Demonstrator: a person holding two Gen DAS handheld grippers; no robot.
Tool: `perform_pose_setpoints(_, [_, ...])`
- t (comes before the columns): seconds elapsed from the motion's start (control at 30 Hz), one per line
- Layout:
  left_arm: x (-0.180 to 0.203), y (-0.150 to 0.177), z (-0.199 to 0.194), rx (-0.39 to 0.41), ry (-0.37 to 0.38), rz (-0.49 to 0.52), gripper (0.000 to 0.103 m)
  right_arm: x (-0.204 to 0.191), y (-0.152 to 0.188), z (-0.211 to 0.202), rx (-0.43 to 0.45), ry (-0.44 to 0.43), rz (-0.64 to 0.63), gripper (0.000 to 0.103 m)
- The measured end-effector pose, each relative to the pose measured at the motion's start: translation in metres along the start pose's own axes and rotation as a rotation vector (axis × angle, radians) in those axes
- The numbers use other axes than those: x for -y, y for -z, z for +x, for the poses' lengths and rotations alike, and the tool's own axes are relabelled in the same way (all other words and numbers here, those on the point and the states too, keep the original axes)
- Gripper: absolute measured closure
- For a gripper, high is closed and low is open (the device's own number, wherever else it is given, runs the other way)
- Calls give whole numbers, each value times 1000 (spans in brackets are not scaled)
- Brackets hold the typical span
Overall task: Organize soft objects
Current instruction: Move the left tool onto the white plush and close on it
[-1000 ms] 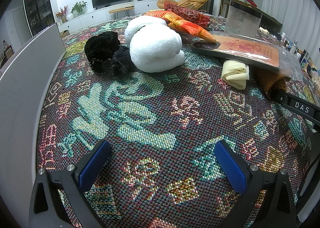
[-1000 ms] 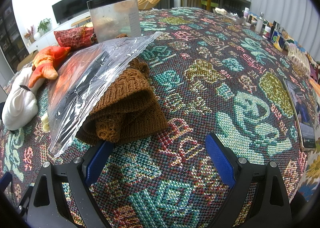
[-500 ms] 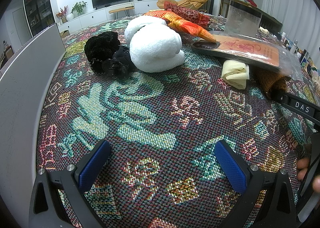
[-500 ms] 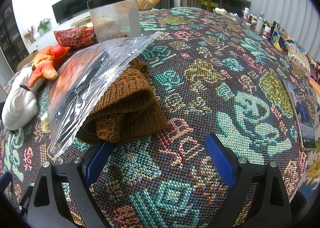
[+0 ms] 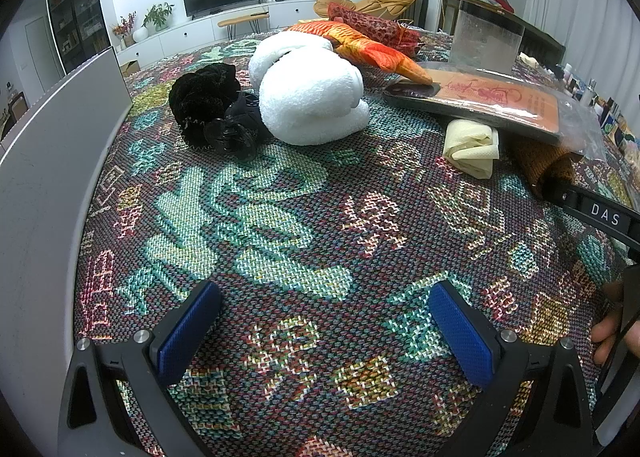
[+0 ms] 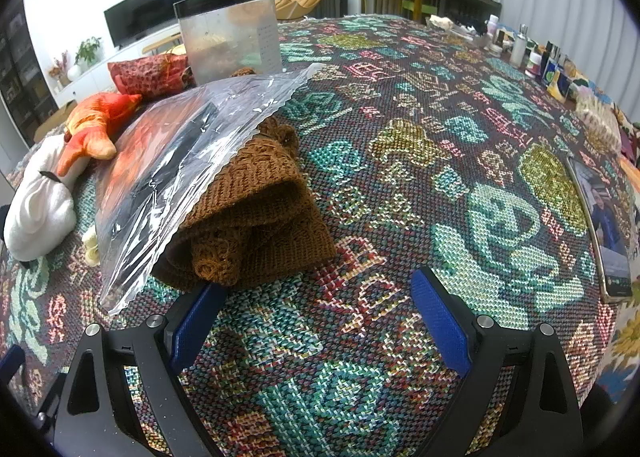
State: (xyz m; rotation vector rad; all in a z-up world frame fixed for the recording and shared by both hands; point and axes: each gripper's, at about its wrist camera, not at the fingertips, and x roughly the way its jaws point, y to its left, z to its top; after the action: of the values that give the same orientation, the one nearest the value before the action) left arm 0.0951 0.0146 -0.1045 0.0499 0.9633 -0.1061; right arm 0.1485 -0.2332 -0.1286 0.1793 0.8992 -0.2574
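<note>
- The woven tablecloth [image 6: 400,161] carries every soft item; work across it one piece at a time.
- Your right gripper [image 6: 320,321], fingers spread and empty, sits just short of the brown knit [image 6: 256,225], which lies half under a clear plastic bag [image 6: 168,161] (pinch the knit's folded edge, not the film).
- Your left gripper [image 5: 320,333] is likewise released, well short of the white plush [image 5: 312,97].
- Only "DAS" [image 5: 605,213] is readable.

right gripper [image 6: 316,321]: jaws apart, empty, near edge; brown knit [image 6: 256,225]: just beyond left finger, partly under clear bag [image 6: 172,173]; phone [image 6: 604,225]: far right
</note>
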Motion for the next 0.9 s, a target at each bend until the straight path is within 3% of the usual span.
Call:
perform_pose_setpoints(0.1, [-2, -17, 1, -68, 16, -12, 0, 0, 0, 0, 0, 0, 0, 9])
perform_pose_setpoints(0.23, [-9, -69, -24, 50, 61, -53, 0, 0, 0, 0, 0, 1, 0, 9])
perform_pose_setpoints(0.37, [-13, -115, -11, 55, -3, -69, 0, 0, 0, 0, 0, 0, 0, 9])
perform_pose_setpoints(0.47, [-15, -136, 30, -28, -77, -61, 2, 0, 0, 0, 0, 0, 0, 9])
perform_pose_setpoints(0.53, [-18, -139, 50, -78, -101, -58, 21, 0, 0, 0, 0, 0, 0, 9])
perform_pose_setpoints(0.6, [-21, -141, 60, -92, -76, -56, 51, 0, 0, 0, 0, 0, 0, 9])
perform_pose_setpoints(0.67, [-21, -141, 54, -70, -60, -44, 61, 0, 0, 0, 0, 0, 0, 9])
perform_pose_setpoints(0.77, [-26, -136, 25, -36, -17, -64, 62, 0, 0, 0, 0, 0, 0, 9])
perform_pose_setpoints(0.9, [-34, -95, -40, -11, 57, -91, 62, 0, 0, 0, 0, 1, 0, 9])
